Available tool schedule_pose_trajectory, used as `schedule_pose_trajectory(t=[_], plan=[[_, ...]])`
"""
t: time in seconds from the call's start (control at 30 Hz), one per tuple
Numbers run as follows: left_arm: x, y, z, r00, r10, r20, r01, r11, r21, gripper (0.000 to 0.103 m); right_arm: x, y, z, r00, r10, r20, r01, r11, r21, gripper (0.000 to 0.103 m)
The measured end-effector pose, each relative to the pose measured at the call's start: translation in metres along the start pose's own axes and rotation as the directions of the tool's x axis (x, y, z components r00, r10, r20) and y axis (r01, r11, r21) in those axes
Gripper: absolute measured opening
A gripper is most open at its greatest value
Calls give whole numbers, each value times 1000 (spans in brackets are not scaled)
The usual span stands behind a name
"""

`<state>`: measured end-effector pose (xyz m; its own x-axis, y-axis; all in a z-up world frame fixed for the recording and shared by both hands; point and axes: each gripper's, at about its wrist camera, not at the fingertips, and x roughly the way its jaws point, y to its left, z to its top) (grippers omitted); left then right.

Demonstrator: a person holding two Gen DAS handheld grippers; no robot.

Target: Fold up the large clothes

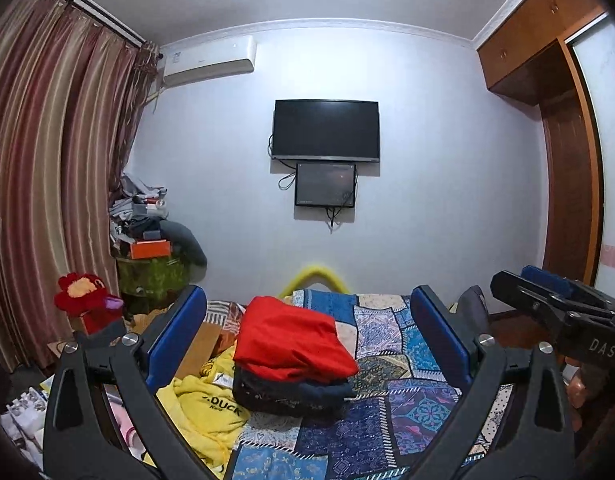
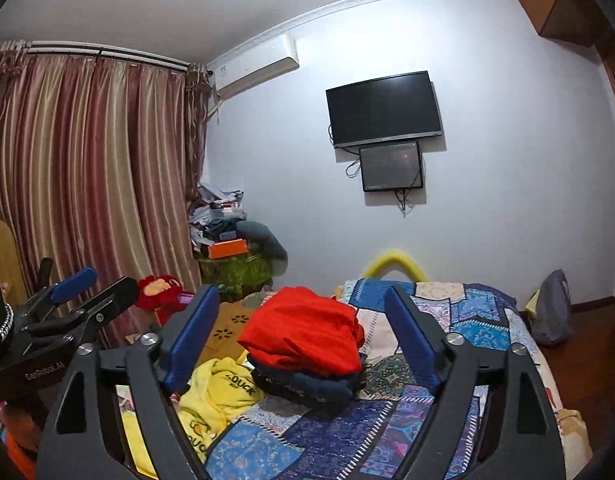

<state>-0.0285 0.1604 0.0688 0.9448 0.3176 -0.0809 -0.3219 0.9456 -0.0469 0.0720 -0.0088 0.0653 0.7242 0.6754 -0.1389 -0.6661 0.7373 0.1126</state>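
Blue-padded fingers (image 1: 179,332) of the left gripper (image 1: 307,320) are seen spread wide in the left wrist view, with nothing gripped between them; the bed and its clothes are only framed in the gap. Likewise the right gripper (image 2: 301,322) is held wide apart and empty, level over the near end of the bed. Each gripper is caught in the other's view: the right gripper at the right edge of the left view, the left one at the left edge of the right view. On the patchwork bedspread (image 1: 387,420) a folded red garment (image 1: 295,340) is laid on top of a folded dark garment (image 1: 291,394), the two forming a small stack near the bed's left side. Just beside the stack, to its left, a yellow garment (image 1: 203,412) is left crumpled, with printed lettering visible. Beyond the bed, a dark television (image 1: 325,128) is mounted on the wall, and striped curtains (image 1: 47,180) are hung at left.
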Motion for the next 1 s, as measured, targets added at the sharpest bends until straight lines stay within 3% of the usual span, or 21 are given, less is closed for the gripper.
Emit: schedule_pose_trajectory(t=[1.0], plan=[[0,-5,-14,999,38,-30,-38,999,8,103,-4,0,-11,999,-18,-50,19,1000,3,84]])
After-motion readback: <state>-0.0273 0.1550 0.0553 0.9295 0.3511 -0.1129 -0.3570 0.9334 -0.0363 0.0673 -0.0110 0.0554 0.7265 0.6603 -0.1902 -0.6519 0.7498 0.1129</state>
